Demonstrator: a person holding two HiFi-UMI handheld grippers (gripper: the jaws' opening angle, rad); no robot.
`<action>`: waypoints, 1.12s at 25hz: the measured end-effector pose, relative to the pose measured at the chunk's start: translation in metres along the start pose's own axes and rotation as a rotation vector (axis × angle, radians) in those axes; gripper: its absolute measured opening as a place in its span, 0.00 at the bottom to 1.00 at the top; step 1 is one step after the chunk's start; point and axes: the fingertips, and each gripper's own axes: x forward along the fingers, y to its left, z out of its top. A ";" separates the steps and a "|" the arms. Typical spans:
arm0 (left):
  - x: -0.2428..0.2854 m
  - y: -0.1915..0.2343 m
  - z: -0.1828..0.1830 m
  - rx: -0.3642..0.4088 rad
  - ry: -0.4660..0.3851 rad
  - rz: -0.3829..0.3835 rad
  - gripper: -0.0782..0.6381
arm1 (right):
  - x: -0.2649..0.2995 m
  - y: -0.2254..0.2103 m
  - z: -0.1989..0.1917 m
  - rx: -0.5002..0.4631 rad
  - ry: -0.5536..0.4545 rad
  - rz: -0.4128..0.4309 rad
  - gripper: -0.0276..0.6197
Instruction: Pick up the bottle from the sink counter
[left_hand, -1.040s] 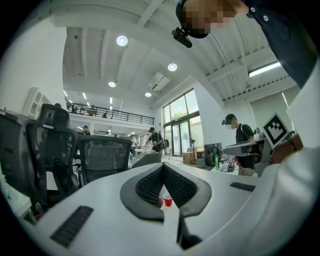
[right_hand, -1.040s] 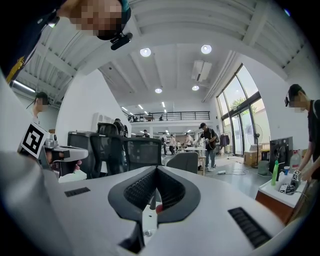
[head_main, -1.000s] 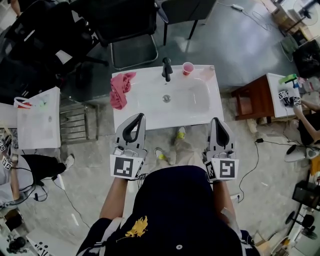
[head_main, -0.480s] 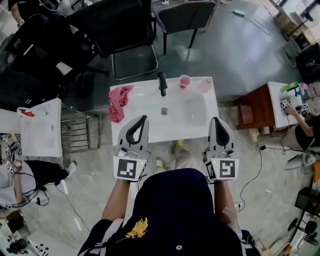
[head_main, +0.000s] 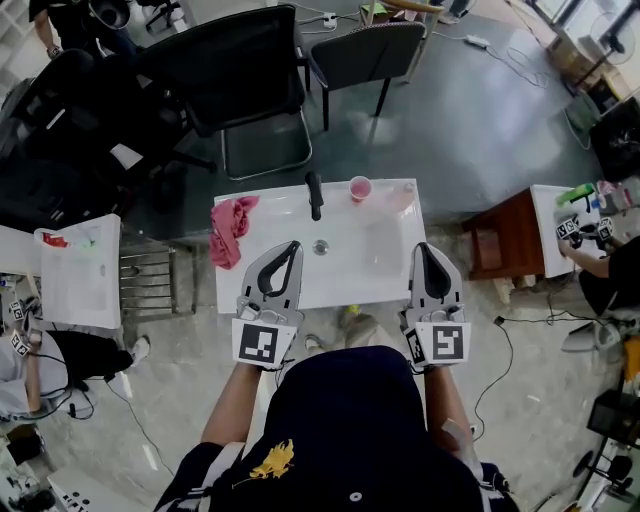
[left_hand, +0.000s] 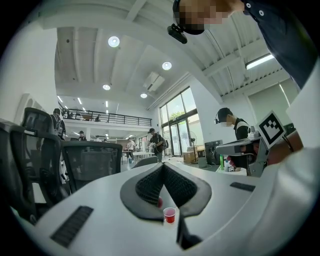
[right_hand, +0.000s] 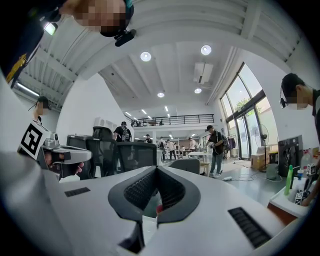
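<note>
Both tools, the left tool (head_main: 291, 246) and the right tool (head_main: 427, 248), had ribbed dark pads and were closed on nothing, on the near side of the black faucet (head_main: 314, 194). The pale pinkish bottle (head_main: 398, 196), blurry, sat right of that faucet on the glossy white tabletop (head_main: 300, 285), past a small round red cup (head_main: 360, 187).

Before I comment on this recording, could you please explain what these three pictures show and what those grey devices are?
A person holds a two-jaw tool in each hand: left gripper and right gripper. The top-down picture comes from a head camera; the other two from cameras riding on each gripper, looking along its jaws. Both are shut and empty. Ahead stands a white sink counter with a black tap, a pink cup and a reddish cloth; a pale shape beside the cup may be the bottle.
</note>
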 end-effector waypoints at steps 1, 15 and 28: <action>0.003 0.001 -0.001 -0.003 0.000 0.004 0.13 | 0.003 -0.002 0.000 -0.004 -0.004 0.002 0.08; 0.058 -0.005 -0.009 0.007 -0.008 0.000 0.13 | 0.036 -0.046 -0.010 0.011 -0.007 -0.006 0.08; 0.096 -0.002 -0.028 -0.003 0.020 0.001 0.13 | 0.063 -0.073 -0.029 0.018 0.021 -0.010 0.08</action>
